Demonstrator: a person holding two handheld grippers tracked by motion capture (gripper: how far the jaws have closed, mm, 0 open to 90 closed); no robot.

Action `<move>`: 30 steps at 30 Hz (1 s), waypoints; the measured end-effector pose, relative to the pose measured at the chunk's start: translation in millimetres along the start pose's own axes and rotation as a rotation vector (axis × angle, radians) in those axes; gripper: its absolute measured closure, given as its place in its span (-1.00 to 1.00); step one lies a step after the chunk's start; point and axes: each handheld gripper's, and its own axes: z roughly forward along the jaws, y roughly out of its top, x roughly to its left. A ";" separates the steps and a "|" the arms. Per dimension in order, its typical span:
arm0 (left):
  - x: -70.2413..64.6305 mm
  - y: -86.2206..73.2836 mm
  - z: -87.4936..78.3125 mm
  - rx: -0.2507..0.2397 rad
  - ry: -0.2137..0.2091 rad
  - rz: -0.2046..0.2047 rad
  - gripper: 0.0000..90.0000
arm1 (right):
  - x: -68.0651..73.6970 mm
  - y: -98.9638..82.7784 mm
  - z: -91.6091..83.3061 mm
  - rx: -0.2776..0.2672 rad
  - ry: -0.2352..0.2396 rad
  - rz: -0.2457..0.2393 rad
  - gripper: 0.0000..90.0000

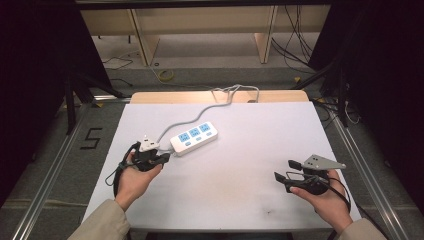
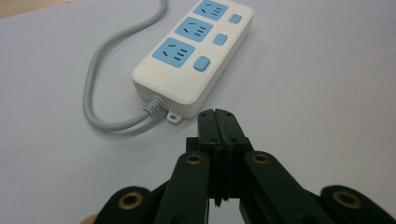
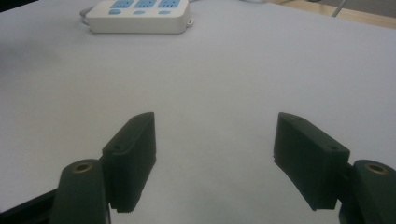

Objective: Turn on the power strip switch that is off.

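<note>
High view. One flat white table top [image 1: 235, 180]. On it, left of centre: one white oblong plastic power strip [image 1: 194, 138] with three blue socket faces and three blue buttons, lying flat at a slant. Its grey round cable [image 1: 212, 106] runs in loops from the strip's near-left end to the table's far edge. Left gripper [image 1: 165, 156], black, held in the person's left hand [image 1: 134, 177], sits just beside the strip's near-left end; its jaws look closed together. Right gripper [image 1: 286, 169], black with a grey three-cornered plate on top, held in the right hand [image 1: 325, 202] near the table's right front, well apart from the strip; jaws spread.

Left gripper view. Left gripper [image 2: 221, 125]: jaws pressed together, nothing between them, tips near the strip's cable end without visible contact. Power strip [image 2: 196, 51] just ahead; a small mounting tab shows at its near corner. Grey cable [image 2: 95, 86] curves off to the left.

Right gripper view. Right gripper [image 3: 215, 158]: jaws wide apart, empty, over bare table top [image 3: 224, 74]. Power strip [image 3: 140, 16] far ahead at upper left.
</note>
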 end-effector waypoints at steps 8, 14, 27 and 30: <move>0.2 3.2 2.7 0.009 0.007 0.019 1.00 | 0.1 -0.2 0.1 0.004 0.000 -0.004 -0.32; 1.6 5.3 3.6 0.010 0.010 0.021 1.00 | 0.0 -0.3 -0.4 0.005 -0.002 -0.004 -0.32; 2.7 11.3 6.3 0.014 0.011 0.036 1.00 | 0.0 0.1 0.1 0.009 -0.002 -0.008 -0.32; 2.7 12.5 7.2 0.011 0.011 0.033 1.00 | -0.1 0.1 0.2 0.009 -0.003 -0.009 -0.32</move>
